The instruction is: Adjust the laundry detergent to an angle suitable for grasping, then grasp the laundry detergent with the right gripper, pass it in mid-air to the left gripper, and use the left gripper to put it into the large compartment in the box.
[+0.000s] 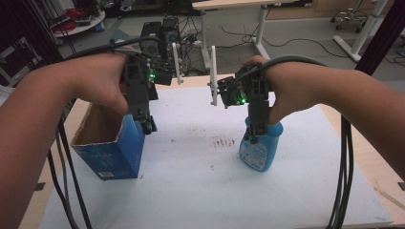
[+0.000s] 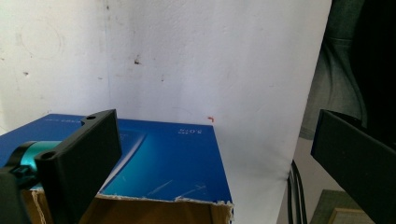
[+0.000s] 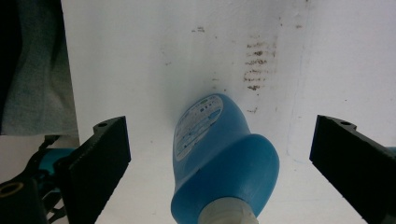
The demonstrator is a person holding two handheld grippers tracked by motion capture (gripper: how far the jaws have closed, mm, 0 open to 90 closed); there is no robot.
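An open-topped blue cardboard box [image 1: 112,152] stands at the left of the white board [image 1: 191,191]. My left gripper [image 1: 145,125] hangs over the box's right edge, open, with nothing between its jaws. In the left gripper view the box [image 2: 173,158] lies below the wide-apart jaws of the left gripper [image 2: 215,126]. A blue bottle [image 1: 260,150] with a white cap stands upright at the right. My right gripper [image 1: 253,136] hovers just over its top, open. In the right gripper view the bottle [image 3: 219,154] sits between the spread jaws of the right gripper [image 3: 224,135], untouched by either pad.
Brown smudges [image 1: 222,140] mark the board's middle. Black cables [image 1: 344,181] hang down at both sides of the table. The wooden table edge [image 1: 382,176] shows at the right. A desk [image 1: 229,28] and equipment stand on the floor beyond.
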